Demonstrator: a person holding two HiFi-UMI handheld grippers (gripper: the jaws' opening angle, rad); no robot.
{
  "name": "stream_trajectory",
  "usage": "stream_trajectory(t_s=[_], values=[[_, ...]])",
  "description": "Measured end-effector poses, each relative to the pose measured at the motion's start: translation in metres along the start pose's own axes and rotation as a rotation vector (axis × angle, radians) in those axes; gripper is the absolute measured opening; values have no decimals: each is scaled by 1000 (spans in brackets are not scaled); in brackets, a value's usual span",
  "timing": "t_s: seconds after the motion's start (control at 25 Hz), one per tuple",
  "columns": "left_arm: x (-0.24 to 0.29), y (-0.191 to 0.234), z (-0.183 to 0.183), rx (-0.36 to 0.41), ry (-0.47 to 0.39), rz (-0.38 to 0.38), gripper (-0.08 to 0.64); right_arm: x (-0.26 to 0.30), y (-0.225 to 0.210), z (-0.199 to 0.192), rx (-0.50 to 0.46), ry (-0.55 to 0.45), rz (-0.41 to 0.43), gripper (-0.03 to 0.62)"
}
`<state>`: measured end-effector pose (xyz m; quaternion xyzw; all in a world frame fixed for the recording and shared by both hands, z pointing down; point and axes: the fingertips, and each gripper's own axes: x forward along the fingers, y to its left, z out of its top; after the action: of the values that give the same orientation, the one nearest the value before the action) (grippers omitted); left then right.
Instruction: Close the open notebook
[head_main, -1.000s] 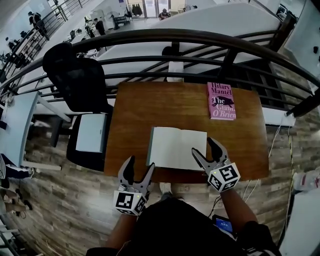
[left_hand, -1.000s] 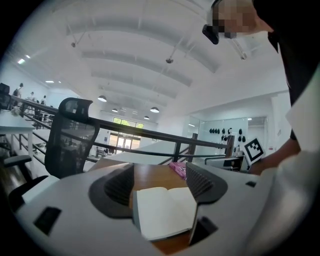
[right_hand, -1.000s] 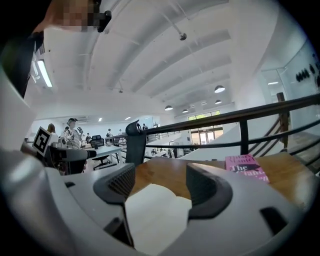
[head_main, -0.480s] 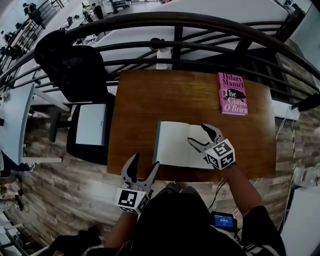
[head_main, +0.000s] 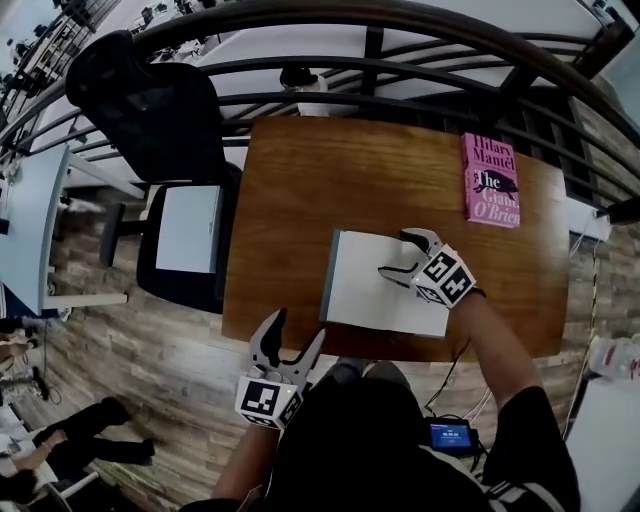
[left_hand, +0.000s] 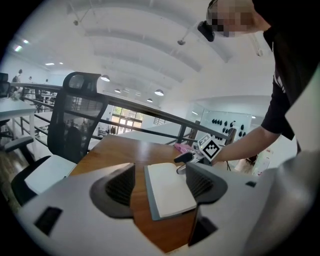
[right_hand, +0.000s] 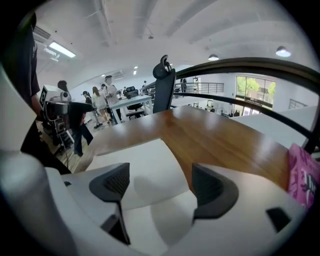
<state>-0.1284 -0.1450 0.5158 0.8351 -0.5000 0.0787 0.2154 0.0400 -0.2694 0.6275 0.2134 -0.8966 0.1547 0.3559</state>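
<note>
Right gripper (head_main: 394, 253) sank, empty fingers (head_main: 424, 239) opening over the open, seemingly blank notebook (head_main: 365, 292).

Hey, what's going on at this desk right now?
A person at a wooden table holds a claw in each hand. The right claw hangs over the open notebook, jaws apart and just opened wider, the page below them ungripped. The left claw is open off the near edge. A pink book lies aside.

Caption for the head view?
Right gripper, jaws just opening and empty, over the open notebook on the table; left gripper open, off the near edge.
</note>
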Motion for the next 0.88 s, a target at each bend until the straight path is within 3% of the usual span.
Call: stream_trajectory(t_s=[0.16,0.44,0.88], values=[[-3,3,-4,-17,7,-1,322,8,3,-8,-30,74,37,403],[1,7,-7,-34,20,-3,322,17,4,-19,10,135,101,407],[6,-4,-30,-64,80,-45,322,17,10,-21,16,111,119,408]])
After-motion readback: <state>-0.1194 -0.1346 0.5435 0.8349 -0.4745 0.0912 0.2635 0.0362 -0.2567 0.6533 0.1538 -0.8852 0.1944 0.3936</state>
